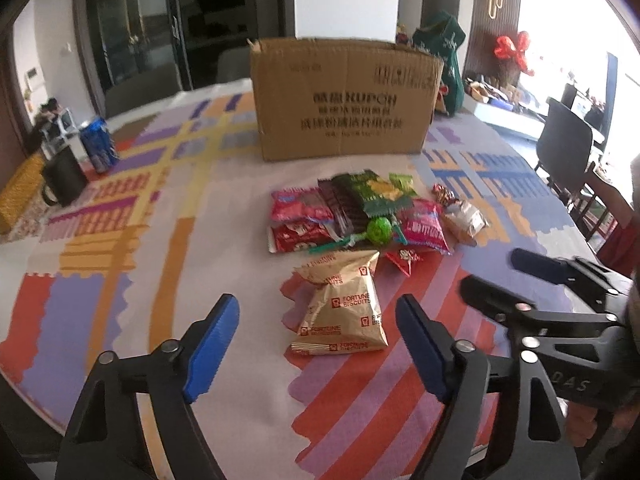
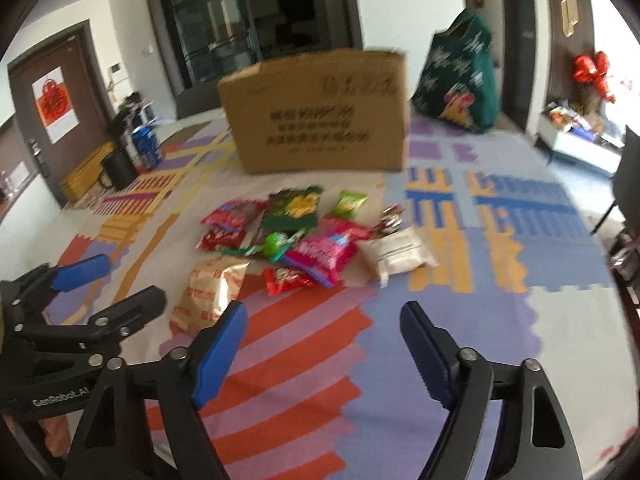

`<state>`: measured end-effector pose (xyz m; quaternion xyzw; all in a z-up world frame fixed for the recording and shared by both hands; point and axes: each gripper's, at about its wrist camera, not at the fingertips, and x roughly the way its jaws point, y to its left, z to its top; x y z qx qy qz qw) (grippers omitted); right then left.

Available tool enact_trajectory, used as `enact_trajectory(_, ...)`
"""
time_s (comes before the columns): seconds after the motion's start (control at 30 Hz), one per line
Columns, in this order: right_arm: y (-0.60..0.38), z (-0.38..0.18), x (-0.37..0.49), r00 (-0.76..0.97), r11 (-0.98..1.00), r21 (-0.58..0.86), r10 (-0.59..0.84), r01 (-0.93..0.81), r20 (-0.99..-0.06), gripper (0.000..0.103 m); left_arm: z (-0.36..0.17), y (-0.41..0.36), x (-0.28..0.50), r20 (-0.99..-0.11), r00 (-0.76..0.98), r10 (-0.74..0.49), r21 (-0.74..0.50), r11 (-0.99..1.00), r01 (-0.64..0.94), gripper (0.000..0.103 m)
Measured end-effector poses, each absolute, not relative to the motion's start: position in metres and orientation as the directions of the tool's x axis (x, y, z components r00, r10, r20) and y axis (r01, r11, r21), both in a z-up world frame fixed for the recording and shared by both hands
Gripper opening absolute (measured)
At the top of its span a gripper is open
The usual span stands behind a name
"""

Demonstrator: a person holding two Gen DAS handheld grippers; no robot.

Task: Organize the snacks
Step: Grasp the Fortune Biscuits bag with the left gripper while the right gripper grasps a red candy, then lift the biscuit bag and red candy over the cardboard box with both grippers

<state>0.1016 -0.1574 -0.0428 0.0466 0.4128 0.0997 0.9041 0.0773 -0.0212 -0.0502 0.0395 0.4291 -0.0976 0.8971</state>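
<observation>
A pile of snack packets lies on the patterned tablecloth in front of an open cardboard box (image 1: 344, 96) (image 2: 320, 116). Nearest is a gold biscuit bag (image 1: 344, 308) (image 2: 210, 292). Behind it are pink packets (image 1: 424, 232) (image 2: 324, 252), a green packet (image 1: 372, 192) (image 2: 294, 208), a green lollipop (image 1: 378, 231) and a pale packet (image 1: 464, 218) (image 2: 396, 254). My left gripper (image 1: 318, 344) is open, just short of the gold bag. My right gripper (image 2: 324, 348) is open over the cloth, to the right of the gold bag, and shows in the left wrist view (image 1: 504, 280).
A black mug (image 1: 64, 178) (image 2: 118, 170) and a blue can (image 1: 99, 144) (image 2: 146, 146) stand at the table's far left. A green gift bag (image 1: 444, 60) (image 2: 460, 72) stands right of the box. A dark chair (image 1: 564, 148) is beyond the right edge.
</observation>
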Motion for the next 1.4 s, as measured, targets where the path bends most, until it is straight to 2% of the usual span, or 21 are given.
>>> enact_trajectory(0.23,-0.15,-0.069,0.131,0.529,0.937,0.283,0.349,-0.205,-0.774,0.062,-0.069,-0.024,0.099,-0.819,0.538,-0.199,-0.069,0.965,0.252,0.067)
enact_trajectory(0.4,-0.149,-0.079,0.142,0.492,0.928,0.305,0.371,-0.212,-0.788,0.055,-0.078,-0.027,0.11,-0.835,0.506,-0.217,-0.091,0.961,0.262,0.064)
enact_trajectory(0.73,-0.149,-0.084,0.159,0.479,0.938,0.285,0.345,-0.197,-0.807,0.052,-0.092,-0.027,0.13,-0.848,0.463,-0.259,-0.152,0.955,0.256,0.054)
enact_trajectory(0.8,-0.148,-0.086,0.162,0.477,0.939,0.282,0.342,-0.195,-0.81,0.052,-0.094,-0.025,0.132,-0.851,0.451,-0.271,-0.169,0.952,0.254,0.046)
enact_trajectory(0.93,-0.143,-0.087,0.165,0.468,0.935,0.291,0.354,-0.204,-0.81,0.052,-0.095,-0.021,0.132,-0.85,0.447,-0.28,-0.182,0.951,0.25,0.037)
enact_trajectory(1.4,-0.116,-0.09,0.177,0.491,0.949,0.191,0.295,-0.252,-0.819,0.052,-0.088,-0.011,0.132,-0.831,0.481,-0.279,-0.186,0.954,0.233,0.036)
